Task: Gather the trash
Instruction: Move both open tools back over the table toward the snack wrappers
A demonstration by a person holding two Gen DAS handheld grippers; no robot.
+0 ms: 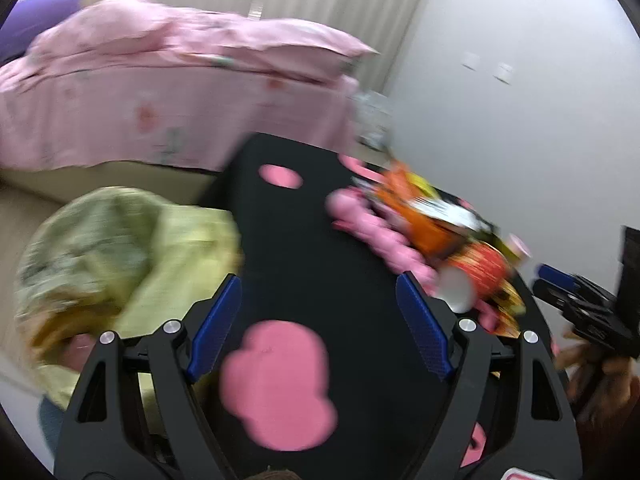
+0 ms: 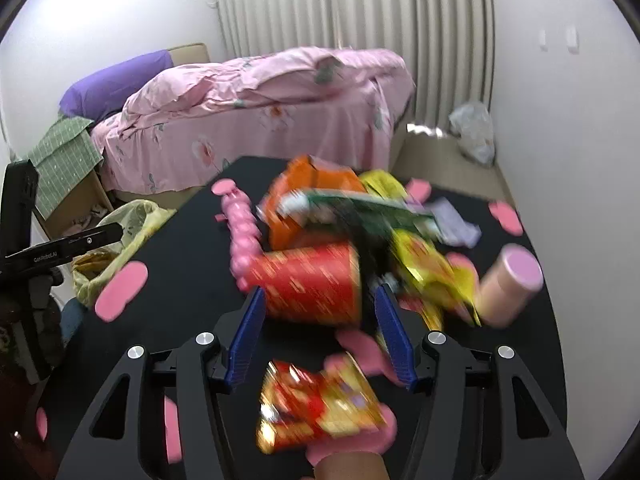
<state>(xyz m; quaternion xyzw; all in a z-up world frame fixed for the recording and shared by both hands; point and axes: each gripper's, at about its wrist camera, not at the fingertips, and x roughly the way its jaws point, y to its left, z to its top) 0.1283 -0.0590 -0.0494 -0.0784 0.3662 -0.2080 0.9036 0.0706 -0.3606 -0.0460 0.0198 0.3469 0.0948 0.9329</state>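
Note:
My right gripper [image 2: 320,332] stands open over a black table [image 2: 188,248] with pink spots. A red paper cup [image 2: 316,284] lies on its side at its fingertips, with no pad plainly pressing it. Closer in, a blurred red-and-gold wrapper [image 2: 316,404] sits between the finger bases, untouched. Behind the cup are piled an orange packet [image 2: 312,196], a green packet [image 2: 360,208] and a yellow packet [image 2: 432,272]. My left gripper [image 1: 320,320] is open and empty above the table [image 1: 304,240], beside a yellow-green trash bag [image 1: 120,260]. The orange packet [image 1: 420,216] and red cup [image 1: 476,272] lie to its right.
A pink capped tub [image 2: 512,284] and lavender paper [image 2: 452,220] lie at the right of the pile, a pink beaded toy [image 2: 244,236] at its left. The trash bag [image 2: 120,232] hangs off the table's left edge. A pink-covered bed [image 2: 260,112] stands behind.

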